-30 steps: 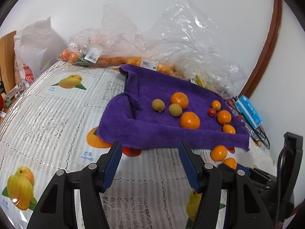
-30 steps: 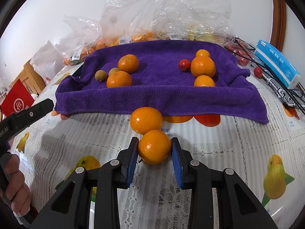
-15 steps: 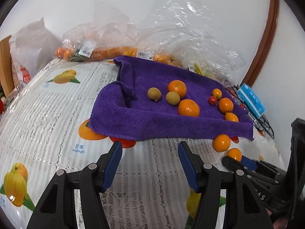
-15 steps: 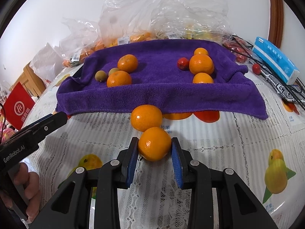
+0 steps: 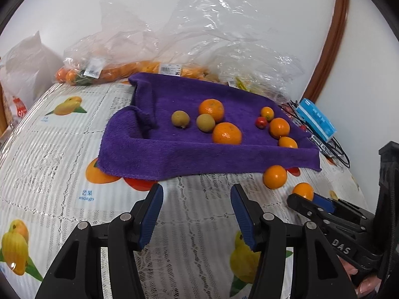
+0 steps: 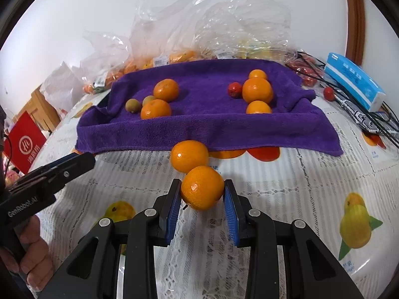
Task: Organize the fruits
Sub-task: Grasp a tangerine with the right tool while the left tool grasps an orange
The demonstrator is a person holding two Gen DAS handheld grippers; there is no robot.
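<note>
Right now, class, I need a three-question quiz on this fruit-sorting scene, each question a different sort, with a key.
1. True or false: the left gripper holds a fruit.
2. Multiple choice: the orange between the right gripper pads lies A) on the purple towel, B) over the tablecloth, C) inside a plastic bag.
3. Fill in: the second loose orange sits just in front of the towel's ____ edge.

Key: 1 false; 2 B; 3 front.
</note>
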